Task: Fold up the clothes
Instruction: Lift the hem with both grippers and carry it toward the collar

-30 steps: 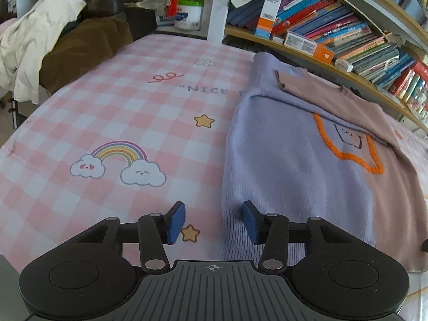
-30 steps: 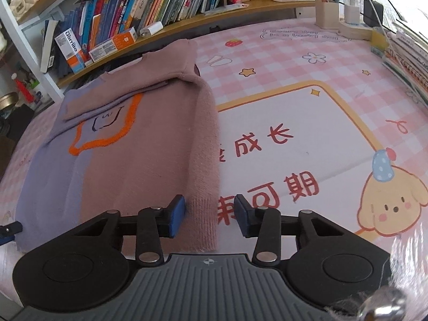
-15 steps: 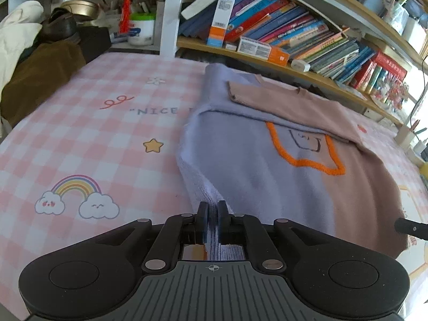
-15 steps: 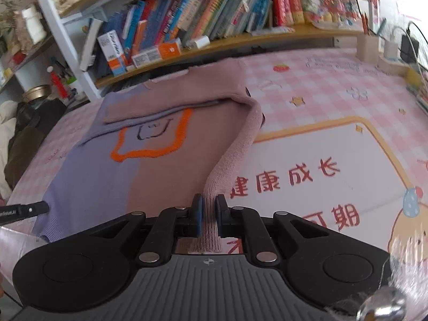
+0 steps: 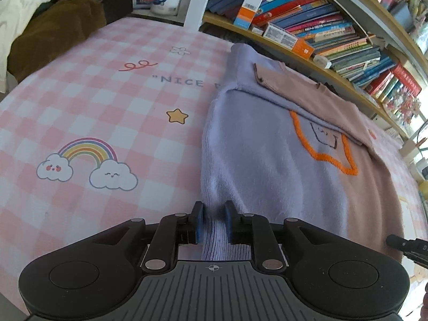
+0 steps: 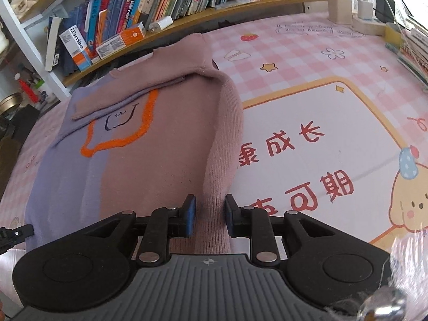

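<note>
A lilac and dusty-pink sweater (image 5: 270, 160) with an orange outlined motif lies flat on the checked cloth, sleeves folded across its chest. My left gripper (image 5: 213, 220) is at its lilac bottom corner. The jaws stand partly apart and the ribbed hem (image 5: 214, 240) runs loosely between the blue pads. My right gripper (image 6: 210, 214) is at the pink bottom corner (image 6: 214, 230), likewise partly open with the pink edge between its fingers. The sweater (image 6: 149, 160) spreads away from both grippers toward the bookshelf.
A low bookshelf (image 5: 334, 40) packed with books runs along the far edge. Piled cream and brown clothes (image 5: 40, 26) sit at the far left. A pen holder and chargers (image 6: 355, 8) stand at the far right, with stacked notebooks (image 6: 412, 50) beside them.
Both grippers went from open to shut on the sweater's bottom corners, and now their jaws have parted again. The cameras have dropped back low over the cloth.
</note>
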Demonstrator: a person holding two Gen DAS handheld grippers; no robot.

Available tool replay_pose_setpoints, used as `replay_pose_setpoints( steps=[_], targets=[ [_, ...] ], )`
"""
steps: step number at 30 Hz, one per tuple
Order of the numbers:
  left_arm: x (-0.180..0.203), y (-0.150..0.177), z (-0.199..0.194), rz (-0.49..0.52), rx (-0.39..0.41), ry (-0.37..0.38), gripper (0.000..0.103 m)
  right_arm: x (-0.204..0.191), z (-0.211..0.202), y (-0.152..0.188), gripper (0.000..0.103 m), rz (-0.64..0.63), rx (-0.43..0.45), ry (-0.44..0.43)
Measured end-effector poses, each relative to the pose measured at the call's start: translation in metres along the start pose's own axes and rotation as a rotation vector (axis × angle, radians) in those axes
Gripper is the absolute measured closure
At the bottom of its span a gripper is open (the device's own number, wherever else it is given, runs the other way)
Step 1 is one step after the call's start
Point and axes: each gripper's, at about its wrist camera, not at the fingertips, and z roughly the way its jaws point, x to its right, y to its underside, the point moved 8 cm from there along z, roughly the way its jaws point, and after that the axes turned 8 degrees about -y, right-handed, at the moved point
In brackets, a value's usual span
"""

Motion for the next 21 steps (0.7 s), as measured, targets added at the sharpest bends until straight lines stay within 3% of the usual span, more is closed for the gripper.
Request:
replay_pose_setpoints(
  steps=[2, 4, 6, 9, 13, 21],
  targets=[
    [0.000, 0.000, 0.001, -0.008, 0.000, 0.006, 0.085, 0.000, 0.001, -0.001, 0.081, 0.001, -0.001, -0.007],
    [-0.001, -0.001, 0.001, -0.016, 0.000, 0.011, 0.085, 0.001, 0.003, -0.002, 0.091, 0.006, -0.005, -0.016],
    [-0.001, -0.001, 0.000, -0.023, 0.002, 0.008, 0.086, 0.003, 0.002, -0.002, 0.093, 0.016, -0.005, -0.022],
    [-0.001, -0.001, -0.001, -0.030, 0.006, -0.002, 0.098, 0.006, -0.001, -0.001, 0.093, 0.029, 0.002, -0.032],
    [-0.001, -0.002, -0.003, -0.040, 0.013, -0.011, 0.099, 0.007, -0.009, -0.002, 0.094, 0.042, 0.017, -0.051],
    [0.003, 0.002, -0.024, -0.092, 0.040, 0.055, 0.099, 0.012, -0.032, 0.000, 0.094, 0.093, 0.036, -0.093]
  ],
)
